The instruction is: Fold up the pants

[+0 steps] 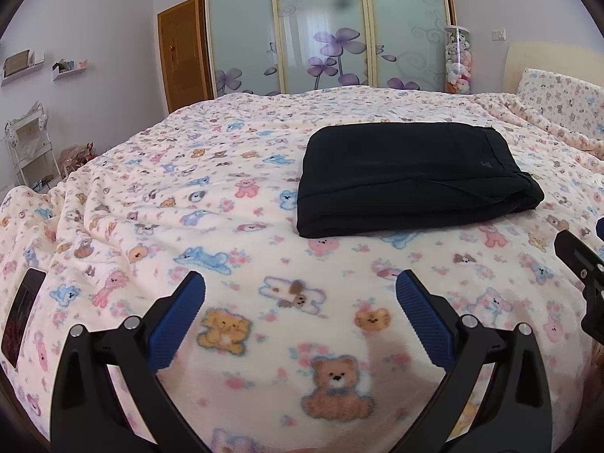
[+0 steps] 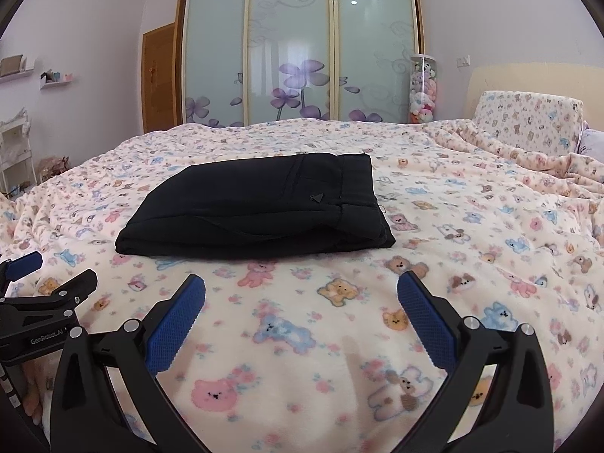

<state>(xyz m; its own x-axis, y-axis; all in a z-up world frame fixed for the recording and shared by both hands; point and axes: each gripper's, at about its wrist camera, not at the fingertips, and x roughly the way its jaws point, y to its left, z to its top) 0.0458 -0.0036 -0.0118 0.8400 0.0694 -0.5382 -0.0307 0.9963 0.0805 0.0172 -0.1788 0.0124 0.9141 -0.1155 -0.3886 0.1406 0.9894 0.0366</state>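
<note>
The black fabric pants [image 2: 256, 207] lie folded into a compact rectangle on the teddy-bear-print fleece bed [image 2: 472, 226], apparently finished, while the left tool [image 1: 300, 294] and right tool [image 2: 301, 294] hover empty, fingers apart, so only withdrawal seems needed.

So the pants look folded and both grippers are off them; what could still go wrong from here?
1. The black folded pants rest on a soft, rumpled teddy-bear blanket; pressing or tugging the blanket nearby could loosen the stack.
2. The near edge shows loose layers, so a one-sided pinch by the open right gripper might lift only the top layer.
3. The open left gripper has a phone lying to its left; a sweep could knock it.
</note>
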